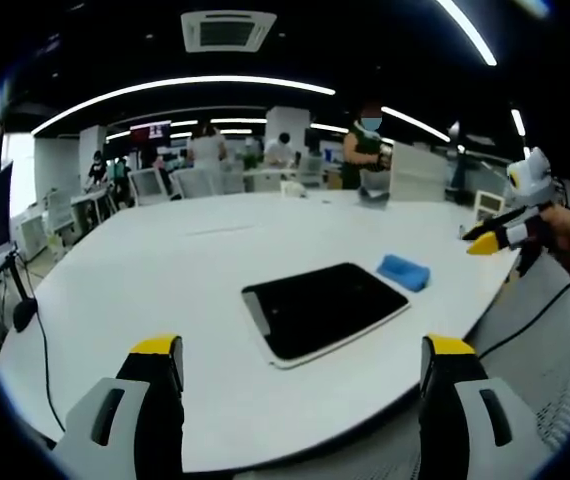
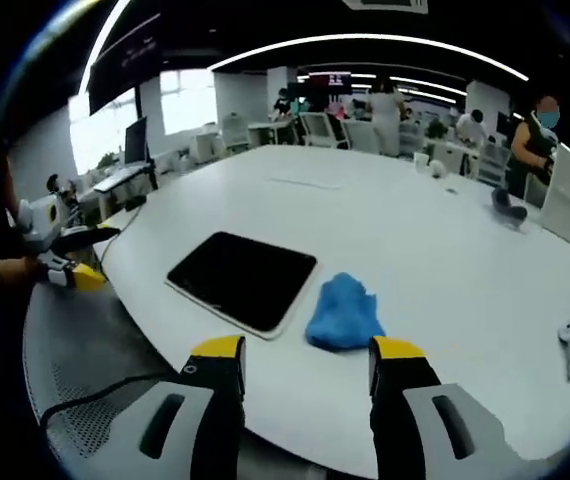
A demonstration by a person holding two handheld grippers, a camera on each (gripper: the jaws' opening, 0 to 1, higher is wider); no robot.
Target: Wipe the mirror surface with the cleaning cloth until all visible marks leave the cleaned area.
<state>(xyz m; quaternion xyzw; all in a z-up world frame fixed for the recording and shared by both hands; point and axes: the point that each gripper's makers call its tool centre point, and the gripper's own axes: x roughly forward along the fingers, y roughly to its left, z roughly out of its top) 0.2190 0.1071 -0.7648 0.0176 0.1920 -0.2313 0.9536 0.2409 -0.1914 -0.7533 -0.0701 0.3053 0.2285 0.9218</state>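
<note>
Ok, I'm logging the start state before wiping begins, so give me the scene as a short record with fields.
mirror: flat on the white table, dark face up
cleaning cloth: blue, bunched, on the table beside the mirror, untouched
left gripper: open, empty, short of the table edge
right gripper: open, empty, facing the cloth
wiping: not begun

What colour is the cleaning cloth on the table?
Blue; the cleaning cloth shows best in the right gripper view, lying beside the mirror.
</note>
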